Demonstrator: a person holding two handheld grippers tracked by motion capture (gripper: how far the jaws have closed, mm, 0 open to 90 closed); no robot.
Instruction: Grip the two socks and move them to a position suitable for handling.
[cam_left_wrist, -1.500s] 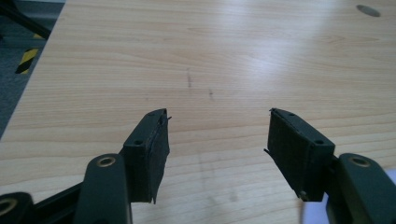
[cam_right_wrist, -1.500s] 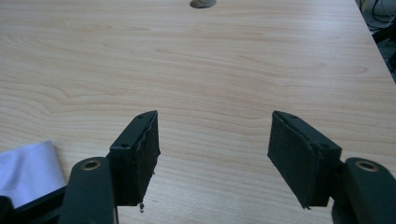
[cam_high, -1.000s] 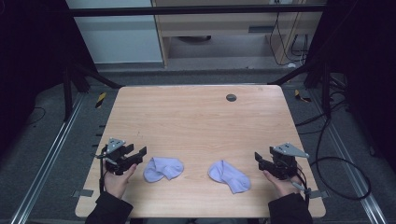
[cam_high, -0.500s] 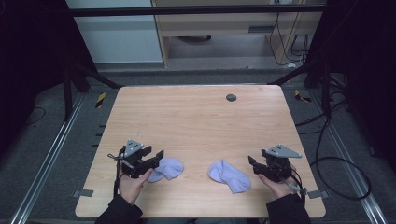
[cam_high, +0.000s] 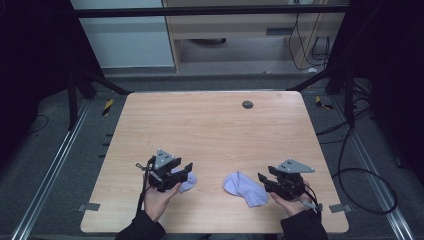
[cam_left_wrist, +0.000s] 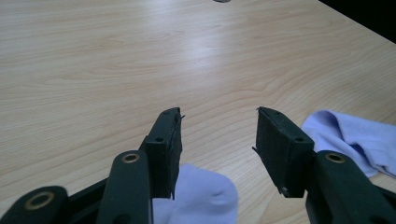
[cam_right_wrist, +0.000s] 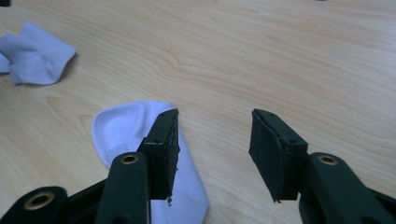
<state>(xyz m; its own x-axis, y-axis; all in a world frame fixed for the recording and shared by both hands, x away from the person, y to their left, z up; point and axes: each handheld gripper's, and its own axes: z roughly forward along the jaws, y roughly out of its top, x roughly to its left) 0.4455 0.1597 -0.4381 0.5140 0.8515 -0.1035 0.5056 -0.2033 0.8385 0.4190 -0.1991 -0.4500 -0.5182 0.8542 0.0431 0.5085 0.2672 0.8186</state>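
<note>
The two pale lilac socks lay apart on the near half of the counter (cam_high: 210, 125): the left sock (cam_high: 186, 181) just under the left gripper (cam_high: 176, 175), the right sock (cam_high: 245, 188) stretched toward the right gripper (cam_high: 270, 181). Each hand seemed to have come in low and nearly level so the jaws could straddle an end of its own sock. In the left gripper view the jaws stood parted, having just been closing, with the left sock's rounded end (cam_left_wrist: 201, 196) below and between them, not yet pinched. In the right gripper view the jaws had likewise been closing and were still parted, the right sock (cam_right_wrist: 135, 140) beneath the left-hand jaw, bare wood in the gap. A small dark disc (cam_high: 247, 104) sat well away near the far edge. Nothing lay between grippers and socks.
</note>
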